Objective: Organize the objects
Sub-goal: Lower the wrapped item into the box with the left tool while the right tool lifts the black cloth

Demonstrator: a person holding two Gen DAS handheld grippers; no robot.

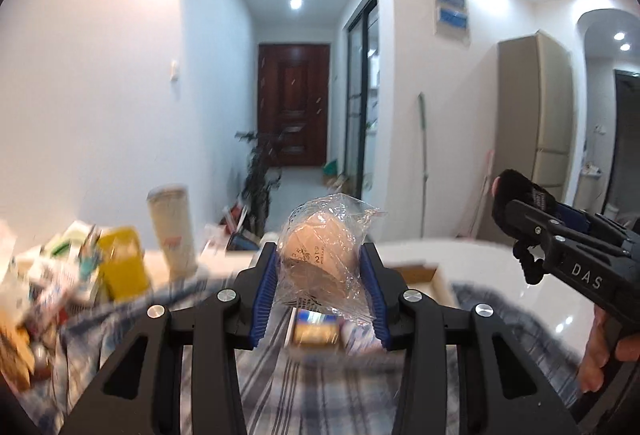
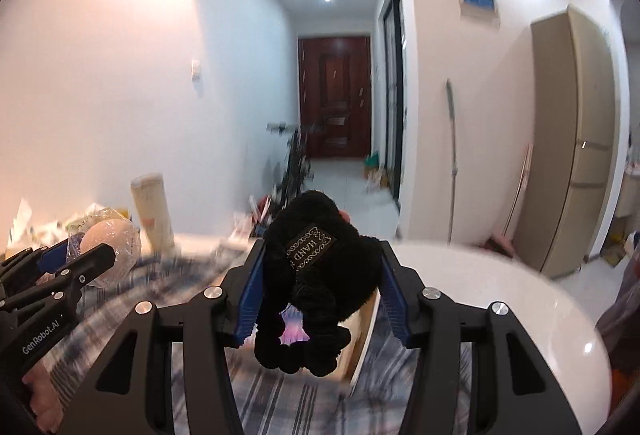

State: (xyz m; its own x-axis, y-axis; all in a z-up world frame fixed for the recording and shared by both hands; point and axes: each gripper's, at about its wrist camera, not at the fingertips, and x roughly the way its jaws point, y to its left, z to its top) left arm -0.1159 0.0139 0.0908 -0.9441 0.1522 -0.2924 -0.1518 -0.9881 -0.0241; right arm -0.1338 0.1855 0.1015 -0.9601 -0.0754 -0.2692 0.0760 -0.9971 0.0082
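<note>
A beige egg-shaped item in clear plastic wrap point(image 1: 316, 239) sits between the blue pads of my left gripper point(image 1: 319, 255), which is shut on it and holds it above the striped cloth point(image 1: 280, 375). In the right wrist view the same wrapped item point(image 2: 110, 247) and left gripper point(image 2: 76, 255) appear at the left. My right gripper point(image 2: 322, 251) is shut on a black fuzzy scrunchie point(image 2: 316, 275) with a woven label, its loop hanging below the pads. From the left wrist view, the right gripper point(image 1: 516, 203) shows at the right edge with the scrunchie point(image 1: 510, 183) at its tip.
A heap of packages point(image 1: 48, 275), a yellow box point(image 1: 122, 259) and a tall white cup point(image 1: 172, 231) stand at the left. A small blue and yellow box point(image 1: 316, 327) lies on the cloth below. A white open box point(image 1: 424, 271) sits on the round white table point(image 1: 520, 299).
</note>
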